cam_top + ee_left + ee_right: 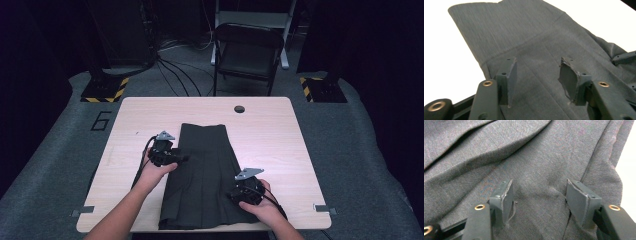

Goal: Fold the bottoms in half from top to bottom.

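Note:
A dark grey pleated skirt lies flat and lengthwise on the pale wooden table, with its narrow waist end toward the far side. My left gripper is over the skirt's left edge about halfway along. In the left gripper view the skirt's cloth spreads below my left gripper, whose jaws stand apart with nothing pinched between them. My right gripper sits on the skirt's lower right part. In the right gripper view, my right gripper is open with its fingertips down on the wrinkled fabric.
A round cable hole is near the table's far edge. Bare tabletop lies to either side of the skirt. A dark folding chair stands behind the table, and cables run across the floor.

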The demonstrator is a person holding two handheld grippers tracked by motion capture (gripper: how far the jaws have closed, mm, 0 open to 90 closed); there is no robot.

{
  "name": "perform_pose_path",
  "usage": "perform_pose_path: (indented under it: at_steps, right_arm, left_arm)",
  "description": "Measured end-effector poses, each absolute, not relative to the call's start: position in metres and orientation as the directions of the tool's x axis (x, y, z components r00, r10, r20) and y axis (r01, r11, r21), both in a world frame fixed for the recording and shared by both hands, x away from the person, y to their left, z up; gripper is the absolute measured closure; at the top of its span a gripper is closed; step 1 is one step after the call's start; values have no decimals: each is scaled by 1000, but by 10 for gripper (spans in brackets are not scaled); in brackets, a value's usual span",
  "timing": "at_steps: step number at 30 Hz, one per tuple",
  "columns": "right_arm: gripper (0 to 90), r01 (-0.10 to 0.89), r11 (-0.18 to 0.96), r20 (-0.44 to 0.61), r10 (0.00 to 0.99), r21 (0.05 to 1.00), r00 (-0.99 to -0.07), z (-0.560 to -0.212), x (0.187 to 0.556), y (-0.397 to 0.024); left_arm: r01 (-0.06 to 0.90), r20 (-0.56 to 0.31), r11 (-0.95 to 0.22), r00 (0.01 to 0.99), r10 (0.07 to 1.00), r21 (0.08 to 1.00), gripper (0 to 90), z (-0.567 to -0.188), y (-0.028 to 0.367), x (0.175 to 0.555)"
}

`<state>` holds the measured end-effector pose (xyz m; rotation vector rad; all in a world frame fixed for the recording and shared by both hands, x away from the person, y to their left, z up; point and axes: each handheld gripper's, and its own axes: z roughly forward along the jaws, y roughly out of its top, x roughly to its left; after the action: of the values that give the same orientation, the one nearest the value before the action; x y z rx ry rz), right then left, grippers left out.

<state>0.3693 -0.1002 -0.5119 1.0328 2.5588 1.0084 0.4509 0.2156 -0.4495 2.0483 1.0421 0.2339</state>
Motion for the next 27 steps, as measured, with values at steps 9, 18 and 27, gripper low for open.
perform_pose_path:
  at_steps: [9, 18, 27]
  right_arm:
    - [375, 538, 518, 63, 679, 665, -732, -512, 369, -100]
    - [366, 539, 499, 65, 690, 679, -721, -514, 365, -100]
    - [366, 535, 497, 64, 689, 683, -722, -514, 366, -100]
  left_arm:
    - [587, -189, -317, 641, 744, 745, 540, -445, 219, 465]
    - [584, -177, -311, 630, 756, 749, 587, -450, 222, 479]
    - [610, -204, -242, 569, 797, 754, 552, -458, 226, 491]
